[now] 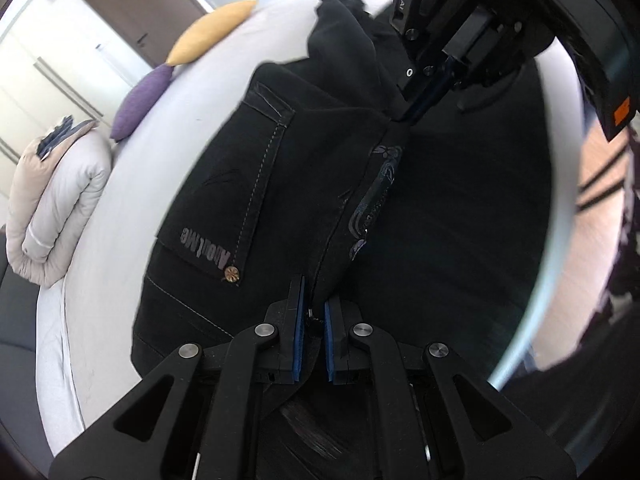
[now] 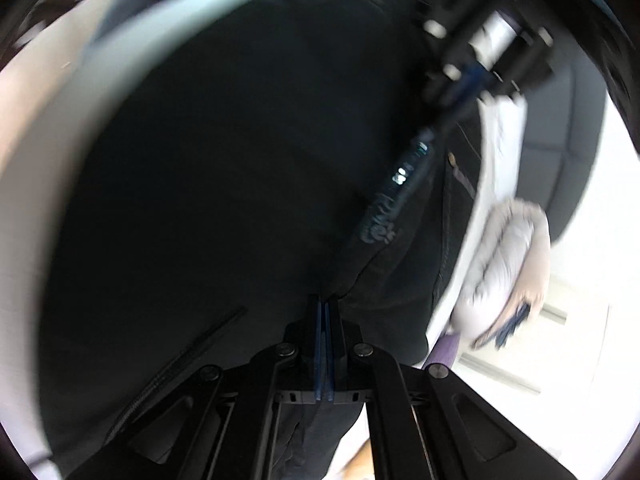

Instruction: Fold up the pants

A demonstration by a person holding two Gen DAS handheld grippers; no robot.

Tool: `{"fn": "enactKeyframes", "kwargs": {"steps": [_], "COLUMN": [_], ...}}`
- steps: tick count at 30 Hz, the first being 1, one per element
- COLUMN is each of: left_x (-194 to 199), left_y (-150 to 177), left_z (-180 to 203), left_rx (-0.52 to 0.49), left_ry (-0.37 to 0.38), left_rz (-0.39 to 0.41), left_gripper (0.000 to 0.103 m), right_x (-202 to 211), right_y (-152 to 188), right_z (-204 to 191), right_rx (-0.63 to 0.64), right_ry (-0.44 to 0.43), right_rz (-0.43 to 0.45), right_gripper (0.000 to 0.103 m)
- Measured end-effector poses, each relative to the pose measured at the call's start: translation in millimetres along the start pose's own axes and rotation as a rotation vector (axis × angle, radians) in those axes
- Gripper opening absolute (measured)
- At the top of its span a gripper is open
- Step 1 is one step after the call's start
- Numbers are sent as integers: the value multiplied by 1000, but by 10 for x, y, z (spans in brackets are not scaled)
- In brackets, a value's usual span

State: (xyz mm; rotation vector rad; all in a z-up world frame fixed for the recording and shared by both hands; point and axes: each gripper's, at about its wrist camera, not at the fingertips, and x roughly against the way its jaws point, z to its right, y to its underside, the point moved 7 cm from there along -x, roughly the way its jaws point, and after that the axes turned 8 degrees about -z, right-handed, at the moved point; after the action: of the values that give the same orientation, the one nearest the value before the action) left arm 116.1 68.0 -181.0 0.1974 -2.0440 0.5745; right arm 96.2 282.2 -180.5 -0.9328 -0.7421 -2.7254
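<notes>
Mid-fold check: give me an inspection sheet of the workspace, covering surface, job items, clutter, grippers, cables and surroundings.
Surface: white bed sheet, mostly bare beside the garment.
Job's things: black denim pants with a stitched back pocket, a ridge of cloth pulled up between the two grippers.
Clutter: folded beige duvet, purple cushion, yellow cushion, all at the bed's far edge.
Grippers: left gripper shut on the pants; right gripper shut on the pants.
Cables: nothing seen.
Surroundings: brown door, pale floor.

yellow pillow (image 1: 212,32), purple pillow (image 1: 141,103), rolled duvet (image 1: 56,200)
</notes>
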Motion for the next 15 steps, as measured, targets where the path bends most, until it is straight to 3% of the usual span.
{"fn": "enactKeyframes", "kwargs": {"steps": [5, 12, 15], "left_x": [92, 177, 140], "left_y": [175, 374, 236], "left_z": [170, 286, 163], "left_rx": [-33, -42, -37], "left_ry": [33, 61, 66], "left_rz": [-26, -36, -44], "left_gripper": [7, 7, 7], "right_x": [275, 512, 554], "right_y": [-185, -232, -274], "right_z": [-115, -155, -179], "right_rx": [36, -43, -70], "right_ry": [-27, -52, -58], "right_rz": [24, 40, 47], "right_gripper": [2, 2, 2]}}
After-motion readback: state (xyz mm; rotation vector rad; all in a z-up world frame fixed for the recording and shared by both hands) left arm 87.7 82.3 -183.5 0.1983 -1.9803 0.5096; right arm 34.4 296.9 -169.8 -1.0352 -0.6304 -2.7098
